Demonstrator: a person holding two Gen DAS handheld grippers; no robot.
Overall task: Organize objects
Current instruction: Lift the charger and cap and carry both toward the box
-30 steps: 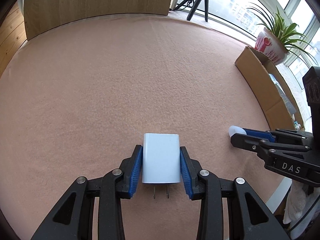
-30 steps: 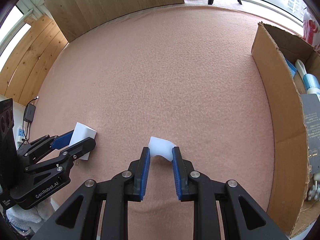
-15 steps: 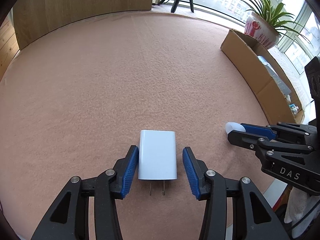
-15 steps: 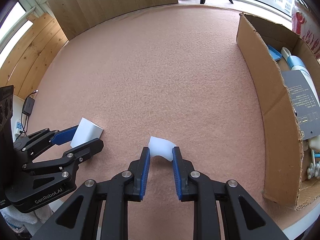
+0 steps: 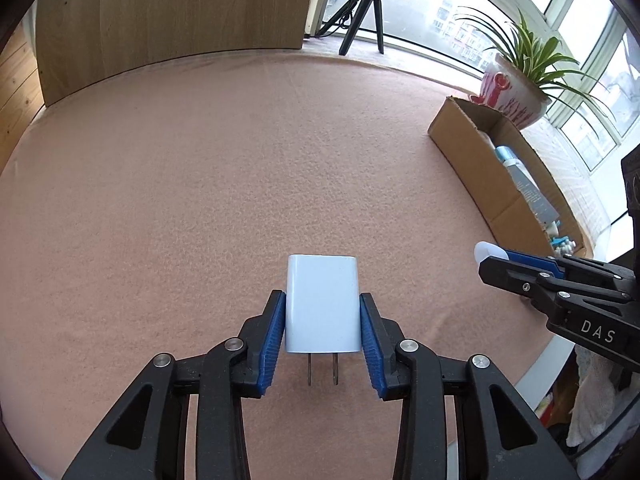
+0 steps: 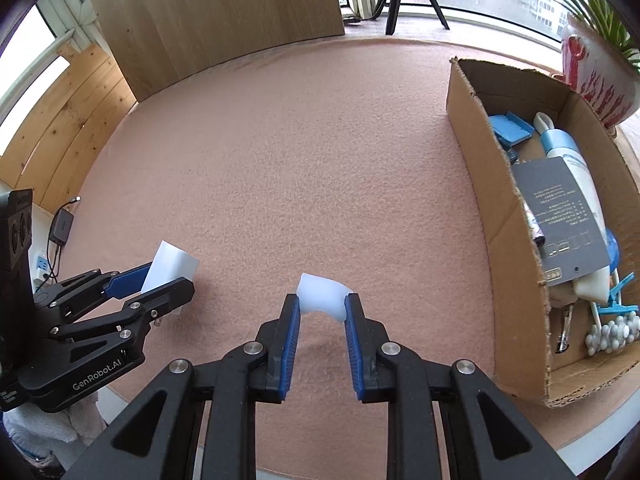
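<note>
My left gripper (image 5: pixel 322 320) is shut on a white plug charger (image 5: pixel 321 304), prongs pointing back toward the camera, held above the pink felt table (image 5: pixel 200 184). The left gripper and the charger (image 6: pixel 170 266) also show in the right wrist view. My right gripper (image 6: pixel 322 306) is shut on a small white curved piece (image 6: pixel 322 297), which also shows in the left wrist view (image 5: pixel 488 249). An open cardboard box (image 6: pixel 492 184) stands at the table's right side.
The box holds a grey booklet (image 6: pixel 560 216), a white tube (image 6: pixel 572 168), a blue case (image 6: pixel 510 128) and cotton swabs (image 6: pixel 612 328). A potted plant (image 5: pixel 516 88) stands behind it. A wooden board (image 5: pixel 168 12) and a tripod (image 5: pixel 364 12) stand at the far edge.
The left gripper's jaws, open around the charger half a second ago, have closed on it and lifted it. Both grippers have risen and tilted, so the box shows more fully.
</note>
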